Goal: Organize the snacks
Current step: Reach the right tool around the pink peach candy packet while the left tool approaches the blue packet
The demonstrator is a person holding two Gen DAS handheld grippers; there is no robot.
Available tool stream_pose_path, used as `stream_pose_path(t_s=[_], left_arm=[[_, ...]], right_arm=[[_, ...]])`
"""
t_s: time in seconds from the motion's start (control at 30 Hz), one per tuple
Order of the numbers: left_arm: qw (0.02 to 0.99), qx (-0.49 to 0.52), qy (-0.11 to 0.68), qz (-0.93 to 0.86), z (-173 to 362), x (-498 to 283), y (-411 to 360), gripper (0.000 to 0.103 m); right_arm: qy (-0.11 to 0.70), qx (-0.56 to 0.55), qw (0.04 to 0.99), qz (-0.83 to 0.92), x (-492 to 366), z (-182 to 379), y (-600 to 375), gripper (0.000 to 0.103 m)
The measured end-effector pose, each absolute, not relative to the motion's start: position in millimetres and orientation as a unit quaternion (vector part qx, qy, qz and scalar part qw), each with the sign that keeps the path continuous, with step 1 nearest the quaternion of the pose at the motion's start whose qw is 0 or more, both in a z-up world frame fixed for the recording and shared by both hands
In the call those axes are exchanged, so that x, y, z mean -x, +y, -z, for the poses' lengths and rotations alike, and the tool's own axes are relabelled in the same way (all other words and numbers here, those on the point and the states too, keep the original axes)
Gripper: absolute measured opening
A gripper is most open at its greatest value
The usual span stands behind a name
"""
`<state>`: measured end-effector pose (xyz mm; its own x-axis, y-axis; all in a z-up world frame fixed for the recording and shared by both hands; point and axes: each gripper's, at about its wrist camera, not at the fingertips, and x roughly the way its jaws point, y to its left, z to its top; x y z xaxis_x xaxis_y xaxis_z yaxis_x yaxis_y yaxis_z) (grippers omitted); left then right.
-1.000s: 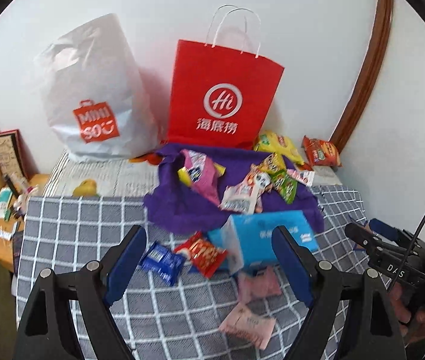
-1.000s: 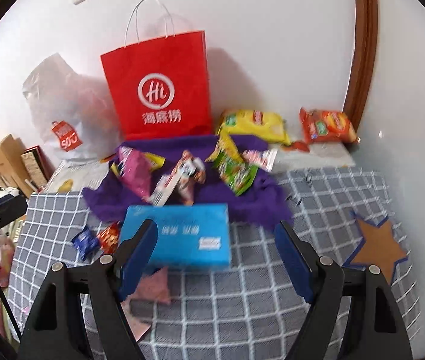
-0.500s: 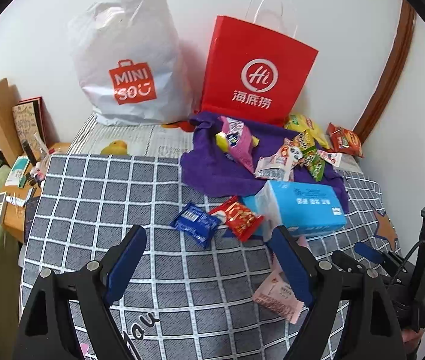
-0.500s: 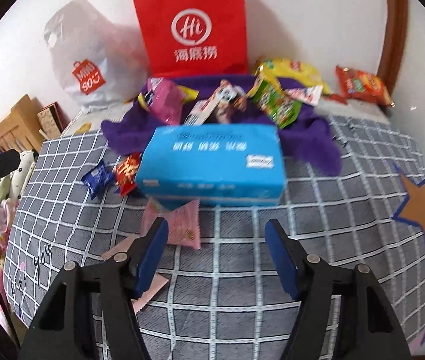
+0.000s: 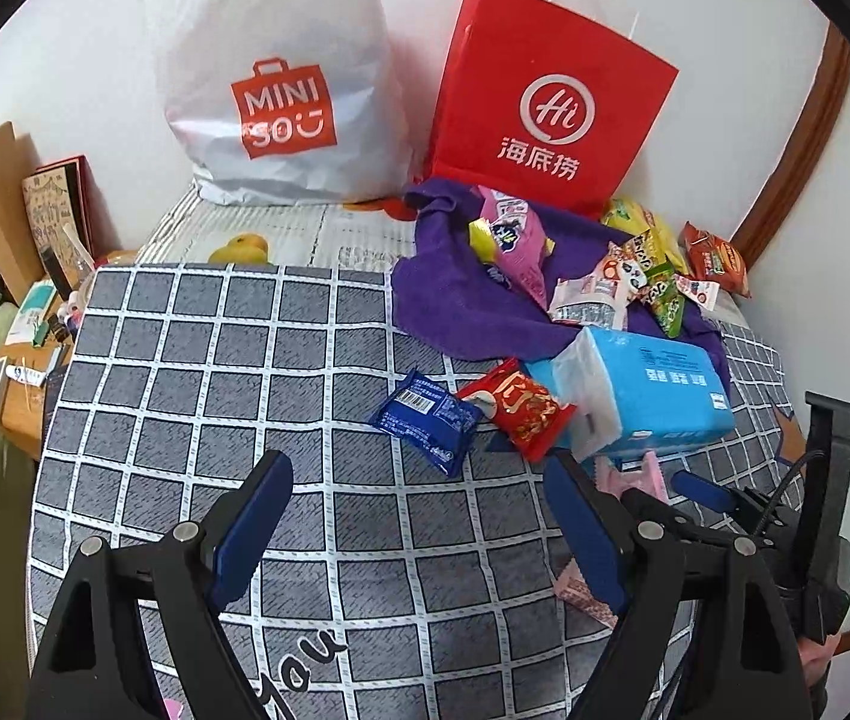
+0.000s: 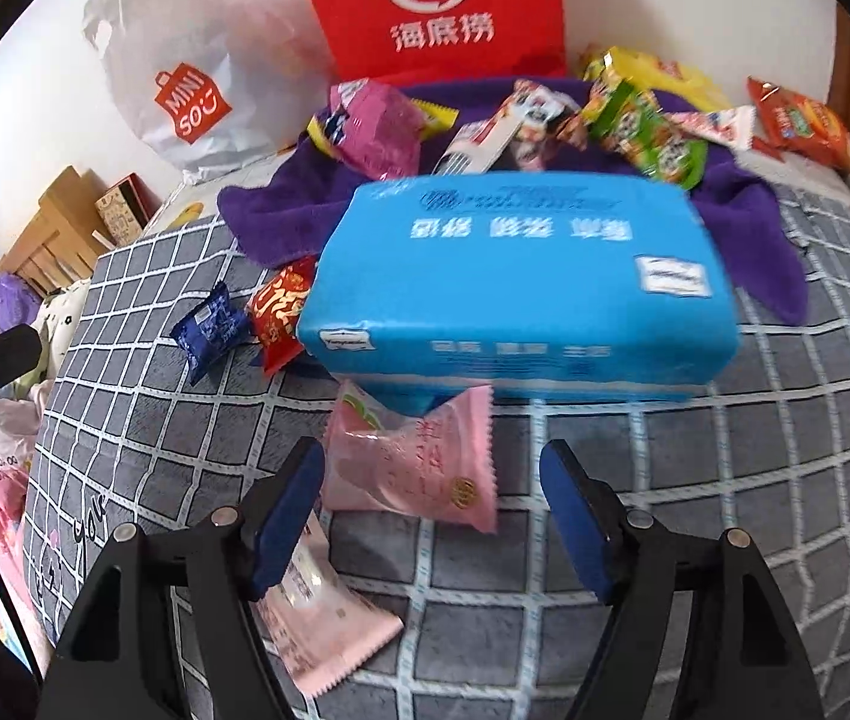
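Although the task is to organize the snacks, almost nothing looks sorted yet. One pink snack packet point(image 6: 410, 468) lies flat on the checked blanket point(image 6: 725, 540), directly in front of the right gripper point(image 6: 431, 504), at about 12 o'clock from it. That gripper's jaws have just been opening a little; they stand apart on both sides of the packet and do not press it, so nothing is grasped. A second pink packet point(image 6: 323, 618) lies just below, partly under the left finger.

Behind the first packet, touching its top edge, is a blue tissue pack point(image 6: 515, 282). At 9 o'clock of the tissue pack lie a red packet point(image 5: 515, 408) and a dark blue packet point(image 5: 425, 420), side by side. Further back, at 12 o'clock, a purple cloth point(image 5: 461, 306) carries a loose heap: a pink-purple bag point(image 5: 515, 240), a green packet point(image 6: 647, 132), a yellow bag point(image 6: 665, 78). An orange-red packet point(image 6: 803, 120) lies near the wall at 2 o'clock.

The left gripper point(image 5: 419, 522) hangs over bare blanket with its jaws wide and empty.

A red paper bag point(image 5: 545, 102) and a white plastic bag point(image 5: 281, 90) stand against the wall; whether snacks should go inside them I cannot tell. I judge the work is only at its beginning, and nearly all packets are left to collect.
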<state>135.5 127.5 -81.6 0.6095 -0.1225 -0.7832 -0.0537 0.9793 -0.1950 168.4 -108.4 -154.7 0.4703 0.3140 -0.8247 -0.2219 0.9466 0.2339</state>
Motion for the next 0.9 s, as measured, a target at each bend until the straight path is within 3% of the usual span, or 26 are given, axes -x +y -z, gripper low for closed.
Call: stream_pose_path(t_s=[0.4, 0.57, 0.9], left_arm=[[0.88, 0.108, 0.462, 0.019, 100, -152, 130, 0.084], [0.877, 0.106, 0.468, 0.017, 104, -154, 126, 0.084], [0.871, 0.077, 0.486, -0.006, 121, -164, 118, 0.084]], right_arm=[[0.492, -0.019, 0.86, -0.135, -180, 172, -84, 0.074], [0.475, 0.035, 0.872, -0.113, -174, 174, -72, 0.058], [0.455, 0.011, 0.881, -0.13, -165, 158, -109, 0.057]])
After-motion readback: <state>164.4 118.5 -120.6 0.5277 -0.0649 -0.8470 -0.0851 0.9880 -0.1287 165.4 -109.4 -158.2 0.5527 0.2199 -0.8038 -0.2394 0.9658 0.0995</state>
